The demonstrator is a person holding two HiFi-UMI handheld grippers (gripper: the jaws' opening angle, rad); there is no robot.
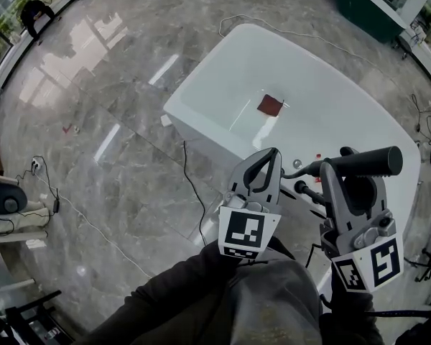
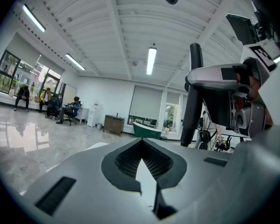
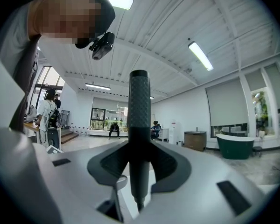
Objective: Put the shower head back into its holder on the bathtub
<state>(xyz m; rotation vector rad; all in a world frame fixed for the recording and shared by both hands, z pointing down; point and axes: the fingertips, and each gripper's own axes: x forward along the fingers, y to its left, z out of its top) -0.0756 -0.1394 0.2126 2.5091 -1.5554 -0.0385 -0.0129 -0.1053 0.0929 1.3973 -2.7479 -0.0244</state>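
Right gripper view, what is it holding?

— I see my right hand-held gripper [image 3: 139,169] pinching the shower head [image 3: 139,106]. Its dark, ribbed handle stands upright between the two jaws, which press on it from both sides.

— And where is that over the tub?

— From the head view, the shower head lies crosswise at the gripper's tip, above the near edge of the white bathtub [image 1: 330,99]. It is close to the chrome fittings [image 1: 299,187] on that rim. I cannot tell which of them is the holder.

— Left side?

— My left hand-held gripper [image 2: 147,181] has its jaws pressed together with nothing between them. It hangs just left of the right one, by the bathtub's near edge. A red square [image 1: 270,106] lies inside the bathtub, and a dark cable [image 1: 194,185] trails across the grey floor [image 1: 93,121] beside it.
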